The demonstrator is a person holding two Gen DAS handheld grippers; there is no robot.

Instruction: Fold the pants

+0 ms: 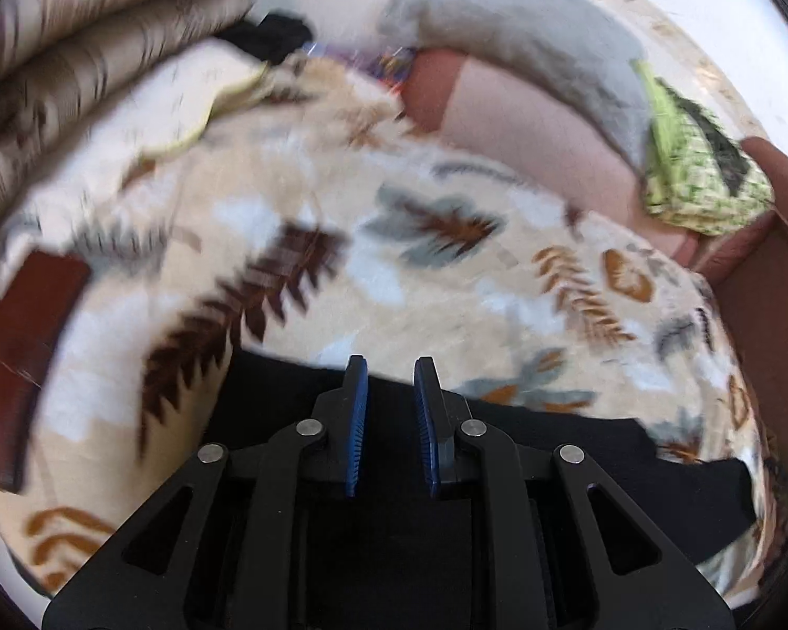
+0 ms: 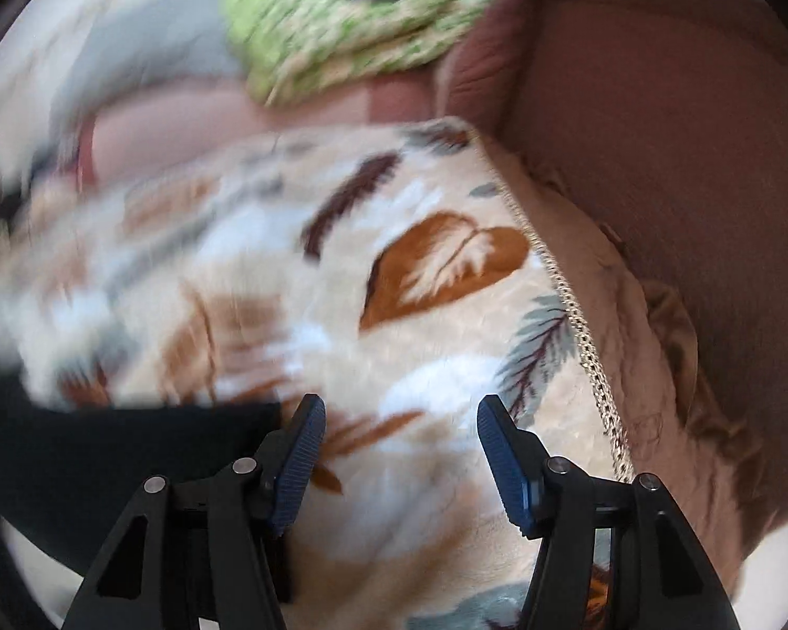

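The pants [image 1: 578,451], a dark black cloth, lie on the near part of a fleecy cream blanket [image 1: 446,289] printed with brown, grey and ochre leaves. In the left wrist view they run as a band from under the tool out toward the near right. The left gripper [image 1: 391,367] hangs just over their far edge with its blue pads [image 1: 356,420] drawn close together, only a narrow slot between them. That slot shows nothing but black, so I cannot tell whether a fold of the cloth is pinched there or merely lies underneath. In the right wrist view the same pants [image 2: 105,446] fill the near left corner, their edge ending just beside the left finger of the right gripper [image 2: 402,409]. Its tongs stand released, spread wide with nothing between them, and only the blanket [image 2: 420,262] shows through the gap. A braided trim [image 2: 572,310] borders the blanket on the right, and beyond it a beige cloth [image 2: 630,315] slopes down against the reddish-brown sofa [image 2: 656,131]. At the far side a green patterned cloth [image 1: 704,178] rests on a pink cushion [image 1: 525,121], next to a grey pillow [image 1: 525,26]. Far left, a stack of striped beige bedding [image 1: 79,52] rises above the blanket. Both views are smeared with blur, mostly toward their left sides.
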